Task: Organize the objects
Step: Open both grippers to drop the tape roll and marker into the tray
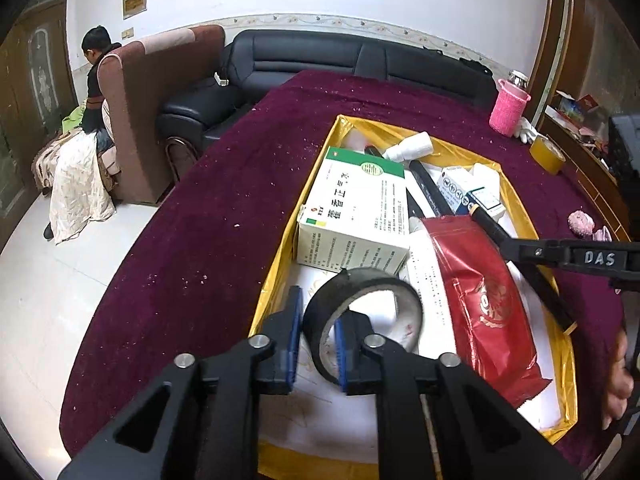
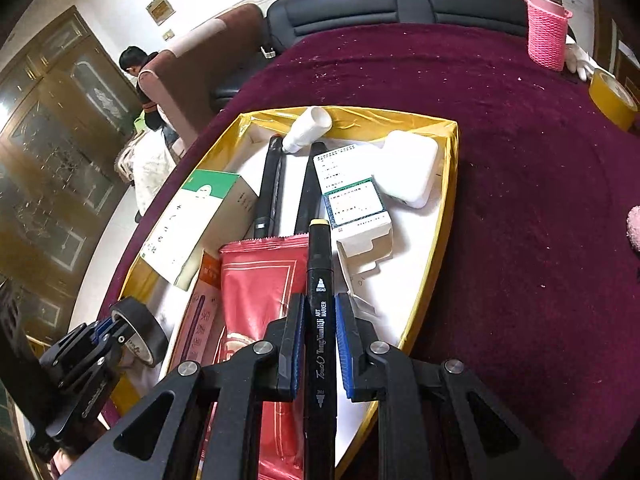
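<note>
Objects for sorting lie in a gold-lined tray (image 1: 276, 280) on the maroon-covered worktop (image 1: 192, 240): a green-and-white medicine box (image 1: 352, 216), a red foil packet (image 1: 484, 304), a white bottle (image 1: 412, 146) at the far end, a small blue-printed carton (image 1: 464, 190) and two dark markers (image 2: 272, 184) lying lengthwise. The left hand-held gripper (image 1: 316, 344) sits at the tray's near left corner with a roll of black tape (image 1: 360, 316); one blue pad (image 1: 340, 348) is inside the ring and the other outside, the jaws narrow, and whether they still pinch the wall I cannot tell. The right hand-held gripper (image 2: 320, 344) is clamped on a black art marker (image 2: 320, 280) held lengthwise above the red packet. A pink knitted holder (image 1: 508, 108) and a roll of yellow tape (image 1: 548, 154) stand on the worktop far right, outside the tray.
</note>
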Demonstrator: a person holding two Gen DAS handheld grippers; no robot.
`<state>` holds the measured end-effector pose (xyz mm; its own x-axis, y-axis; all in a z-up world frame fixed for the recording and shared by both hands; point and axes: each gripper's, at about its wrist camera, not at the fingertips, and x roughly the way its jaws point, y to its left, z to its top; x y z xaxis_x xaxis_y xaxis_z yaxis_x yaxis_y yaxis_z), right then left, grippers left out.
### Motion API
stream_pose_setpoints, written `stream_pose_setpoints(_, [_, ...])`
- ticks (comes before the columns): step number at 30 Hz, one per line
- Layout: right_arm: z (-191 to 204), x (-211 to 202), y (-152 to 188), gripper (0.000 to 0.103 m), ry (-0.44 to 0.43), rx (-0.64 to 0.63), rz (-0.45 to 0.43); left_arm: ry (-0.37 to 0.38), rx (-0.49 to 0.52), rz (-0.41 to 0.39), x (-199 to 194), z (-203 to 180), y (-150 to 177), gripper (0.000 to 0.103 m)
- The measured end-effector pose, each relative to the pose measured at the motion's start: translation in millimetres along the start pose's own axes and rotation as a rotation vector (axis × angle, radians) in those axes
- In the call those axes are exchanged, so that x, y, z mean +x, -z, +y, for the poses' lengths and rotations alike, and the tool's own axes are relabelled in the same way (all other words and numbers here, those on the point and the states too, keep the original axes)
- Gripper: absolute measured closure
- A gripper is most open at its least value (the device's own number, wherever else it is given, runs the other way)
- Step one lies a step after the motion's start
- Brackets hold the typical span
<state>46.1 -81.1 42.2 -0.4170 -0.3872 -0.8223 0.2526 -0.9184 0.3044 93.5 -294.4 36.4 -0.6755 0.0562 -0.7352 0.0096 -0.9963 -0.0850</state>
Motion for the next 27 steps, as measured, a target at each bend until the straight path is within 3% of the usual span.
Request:
stream_pose_setpoints(5, [3,6,3,0.086,0.033,0.015,0.011,0.038,-0.012,-0.029,-14,-2,-1,0.048])
stream_pose_setpoints(8, [2,8,4,0.086,0.051,0.023,0.009,0.005,0.008,-0.093,-31,-8,-2,0.022])
stream_pose_setpoints(12, [5,5,7,0.084,0.063,0.013,0.012,-0.038,0.02,-0.165,-53,-10,-4,0.016])
stream_pose_setpoints(18, [16,-11,18,0.072,0.102,-0.048,-0.039,-0.075,-0.025,-0.169,-57,-3,-7,0.012])
stream_pose_setpoints(20, [19,-19,21,0.051,0.103,-0.073,-0.064,-0.085,-0.052,-0.171,-60,3,-7,0.012])
stream_pose_setpoints(21, [22,-24,23,0.046,0.102,-0.087,-0.083,-0.091,-0.066,-0.175,-62,5,-6,0.012])
stream_pose_setpoints(27, [37,-53,35,0.032,0.163,-0.19,-0.192,-0.12,-0.129,-0.197,-73,17,-1,0.011])
